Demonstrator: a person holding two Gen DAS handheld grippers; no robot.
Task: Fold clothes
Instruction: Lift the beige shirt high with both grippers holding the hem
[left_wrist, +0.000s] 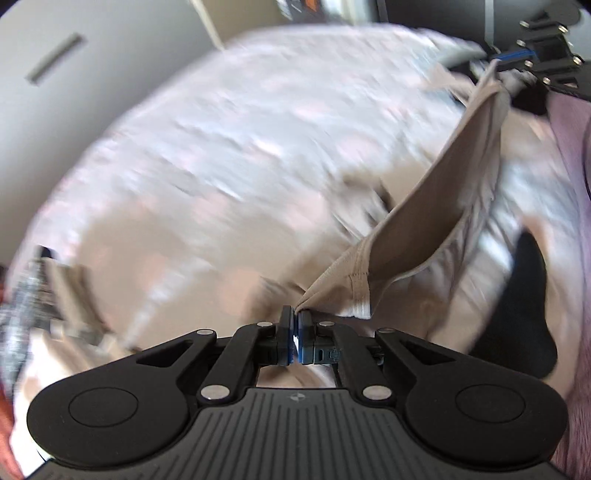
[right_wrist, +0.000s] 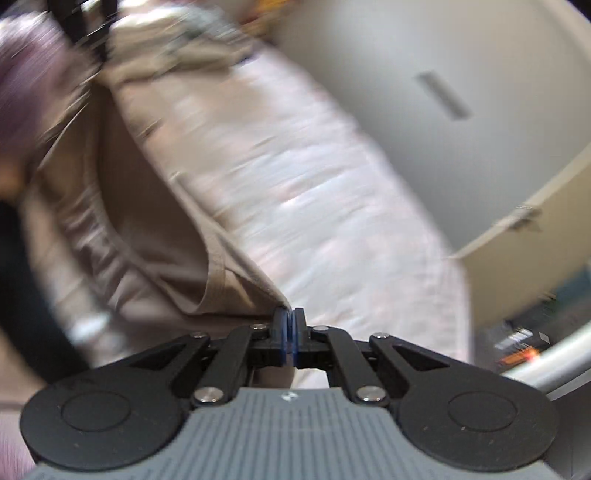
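**Both claws pinch the tan shirt**

Your left gripper (left_wrist: 295, 317) is squeezed tight on 1 corner of the tan shirt (left_wrist: 436, 206). Your right gripper (right_wrist: 289, 317) is squeezed tight on another corner. The shirt hangs stretched between the 2 claws, above the pale bed cover (left_wrist: 240, 147). The bed looks blurry.

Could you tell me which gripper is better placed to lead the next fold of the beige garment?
Neither clearly: the left gripper and right gripper each pinch a corner of the beige garment, stretched between them above the bed.
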